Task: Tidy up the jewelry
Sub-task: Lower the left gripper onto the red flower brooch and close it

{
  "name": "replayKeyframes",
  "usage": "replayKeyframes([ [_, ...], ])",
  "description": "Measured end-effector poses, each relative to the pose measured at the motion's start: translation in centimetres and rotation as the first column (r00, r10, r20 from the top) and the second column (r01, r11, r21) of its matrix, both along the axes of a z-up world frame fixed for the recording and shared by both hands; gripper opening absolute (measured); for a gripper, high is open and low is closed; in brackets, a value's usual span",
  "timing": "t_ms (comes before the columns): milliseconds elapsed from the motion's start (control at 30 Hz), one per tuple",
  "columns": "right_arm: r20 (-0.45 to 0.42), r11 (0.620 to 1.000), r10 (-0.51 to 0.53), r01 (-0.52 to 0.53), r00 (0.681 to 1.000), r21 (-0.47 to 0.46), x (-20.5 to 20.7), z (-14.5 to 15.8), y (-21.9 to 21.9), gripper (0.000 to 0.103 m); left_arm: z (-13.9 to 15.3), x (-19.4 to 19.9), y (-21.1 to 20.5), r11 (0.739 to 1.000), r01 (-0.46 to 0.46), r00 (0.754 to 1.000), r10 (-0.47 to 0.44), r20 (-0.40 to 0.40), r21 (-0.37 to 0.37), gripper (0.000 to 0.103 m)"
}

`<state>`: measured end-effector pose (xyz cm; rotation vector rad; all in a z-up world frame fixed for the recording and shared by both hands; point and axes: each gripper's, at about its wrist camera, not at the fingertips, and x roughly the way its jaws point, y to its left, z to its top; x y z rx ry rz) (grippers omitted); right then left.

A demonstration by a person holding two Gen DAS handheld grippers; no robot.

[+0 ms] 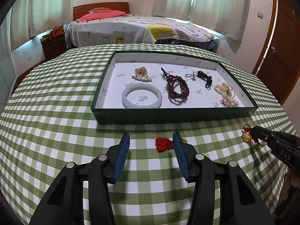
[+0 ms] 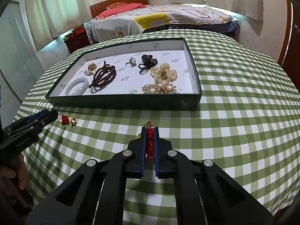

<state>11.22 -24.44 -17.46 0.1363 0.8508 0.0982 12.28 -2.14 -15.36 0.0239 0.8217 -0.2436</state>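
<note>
My right gripper [image 2: 150, 129] is shut on a red knotted cord [image 2: 149, 140] that carries a small green bead and a gold charm [image 1: 246, 136]; it is held just above the checked cloth. In the left wrist view the right gripper [image 1: 253, 130] comes in from the right. A second red knotted cord [image 1: 163, 144] with a gold charm [image 2: 72, 121] lies on the cloth. My left gripper [image 1: 151, 137] stands open around this cord, and its pads do not touch it. Beyond both stands the green tray [image 1: 168, 115], also in the right wrist view [image 2: 121, 103].
The tray holds a pale jade bangle [image 1: 142, 95], a dark red bead strand [image 1: 177, 88], pearl pieces [image 1: 226, 91], a ring [image 1: 188, 76], a black piece [image 1: 204, 76] and a gold piece [image 1: 141, 71]. A bed [image 1: 131, 28] and a wooden nightstand [image 1: 54, 46] stand behind the table.
</note>
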Motion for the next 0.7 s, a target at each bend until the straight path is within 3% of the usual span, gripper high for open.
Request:
replayKeyframes([
  [367, -0.003, 1.000, 0.002, -0.002, 1.000, 0.011, 0.3, -0.3, -0.1, 0.007, -1.0, 0.5, -1.1, 0.999, 0.049, 0.998, -0.049, -0.031, -0.004, 0.044],
  [500, -0.007, 1.000, 0.004, -0.003, 1.000, 0.016, 0.5, -0.6, 0.0, 0.007, -1.4, 0.8, -1.2, 0.998, 0.058, 0.997, -0.059, -0.044, -0.021, 0.035],
  [600, -0.009, 1.000, 0.005, -0.005, 1.000, 0.016, 0.5, -0.7, 0.1, 0.007, -1.6, 1.0, -1.3, 0.997, 0.074, 0.996, -0.075, -0.043, -0.026, 0.023],
  [700, -0.008, 1.000, 0.002, -0.002, 1.000, 0.016, 0.5, -0.8, 0.1, 0.007, -1.6, 1.2, -1.4, 0.996, 0.089, 0.995, -0.090, -0.041, -0.030, 0.018],
])
